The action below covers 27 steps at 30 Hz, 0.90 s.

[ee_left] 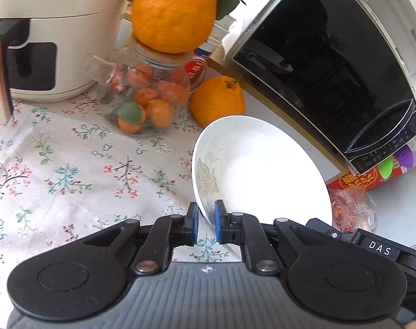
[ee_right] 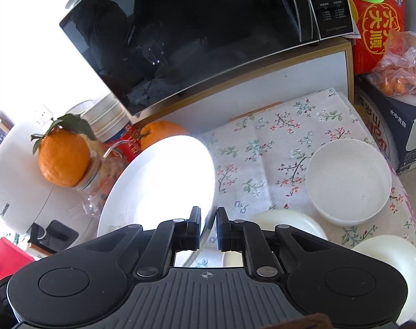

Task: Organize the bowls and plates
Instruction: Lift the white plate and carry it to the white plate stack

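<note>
While both fingers pairs clamp white plate (ee_left: 262, 170) rim — fruit jar (ee_left: 145, 101), microwave (ee_left: 331, 54) close ahead.

Bright daylight blows out the white plate (ee_left: 262, 170) in both views; fisheye bends the edges, and corners go dark.

The left gripper (ee_left: 206, 223) is pointing forward and downward, its two blue-padded fingers (ee_left: 219, 219) pinching the rim of a white plate (ee_left: 262, 164) between them. The right gripper (ee_right: 208, 226) is tilting downward in the same way, its black fingers (ee_right: 194, 226) clamping the opposite edge of that plate, holding it tilted.
</note>
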Tool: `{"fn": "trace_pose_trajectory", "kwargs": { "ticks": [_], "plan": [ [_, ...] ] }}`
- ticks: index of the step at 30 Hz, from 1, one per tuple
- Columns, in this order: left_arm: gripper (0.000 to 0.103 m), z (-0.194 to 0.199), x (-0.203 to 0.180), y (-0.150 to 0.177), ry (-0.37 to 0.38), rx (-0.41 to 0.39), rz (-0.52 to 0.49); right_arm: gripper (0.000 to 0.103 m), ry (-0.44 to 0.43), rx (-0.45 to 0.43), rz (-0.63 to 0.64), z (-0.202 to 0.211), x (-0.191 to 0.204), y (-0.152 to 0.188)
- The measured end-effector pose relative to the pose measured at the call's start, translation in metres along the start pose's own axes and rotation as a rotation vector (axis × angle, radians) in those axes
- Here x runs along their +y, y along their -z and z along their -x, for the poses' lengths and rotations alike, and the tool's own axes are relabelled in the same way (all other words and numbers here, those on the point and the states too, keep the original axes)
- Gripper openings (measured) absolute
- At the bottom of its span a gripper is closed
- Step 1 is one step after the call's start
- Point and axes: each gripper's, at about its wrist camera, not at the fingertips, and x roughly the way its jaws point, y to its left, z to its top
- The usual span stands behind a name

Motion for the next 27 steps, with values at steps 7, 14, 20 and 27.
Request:
{"fn": "trace_pose_trajectory", "kwargs": {
  "ticks": [7,14,20,27],
  "plan": [
    [0.010,0.040,0.023,0.015,-0.030,-0.030,0.012,0.012,-0.025,0.018,0.056,0.017,0.028,0.032],
    [0.010,0.070,0.039,0.030,-0.075,-0.061,-0.019,0.013,-0.033,0.044,0.101,0.031,0.044,0.064],
    [0.010,0.092,0.059,0.050,-0.109,-0.059,-0.029,0.013,-0.043,0.091,0.130,0.036,0.046,0.097],
    [0.010,0.103,0.081,0.071,-0.144,-0.038,-0.018,0.014,-0.028,0.119,0.191,0.040,0.059,0.126]
  ]
}}
